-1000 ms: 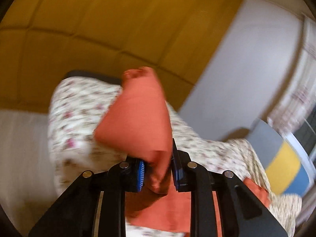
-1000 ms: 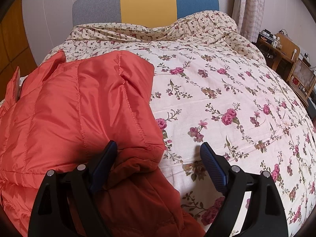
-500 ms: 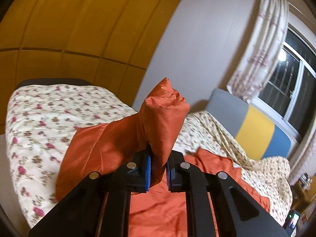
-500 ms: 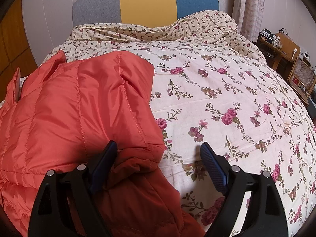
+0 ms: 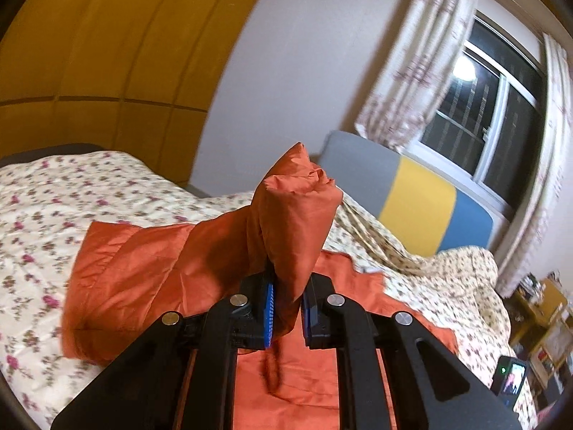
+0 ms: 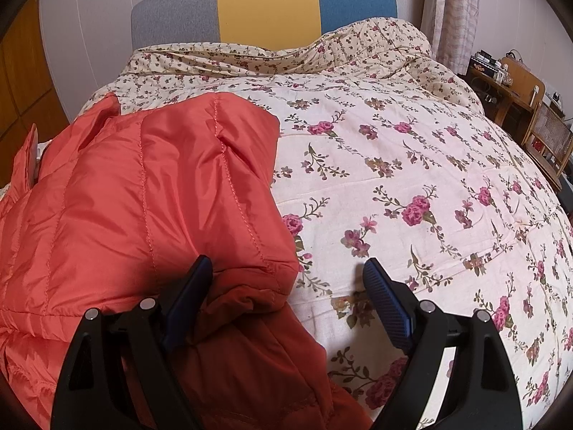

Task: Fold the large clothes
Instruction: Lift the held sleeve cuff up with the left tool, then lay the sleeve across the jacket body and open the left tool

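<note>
left gripper (image 5: 288,306) pinched tight on a raised sleeve end (image 5: 297,211) of the orange quilted jacket (image 6: 143,193), holding it up above the floral bedspread (image 6: 412,179). right gripper (image 6: 286,286) spread wide, gripping nothing, low over the jacket's near edge where it lies on the bed's left side.

The orange jacket (image 6: 143,193) is quilted cloth with a slight satin sheen and stitched seams; the floral bedspread (image 6: 412,179) is matt printed cotton, softly creased; the headboard (image 6: 265,3) looks like matt woven fabric; the gripper fingers (image 6: 388,308) are matt black plastic with ribbed blue pads and shiny metal pins
</note>
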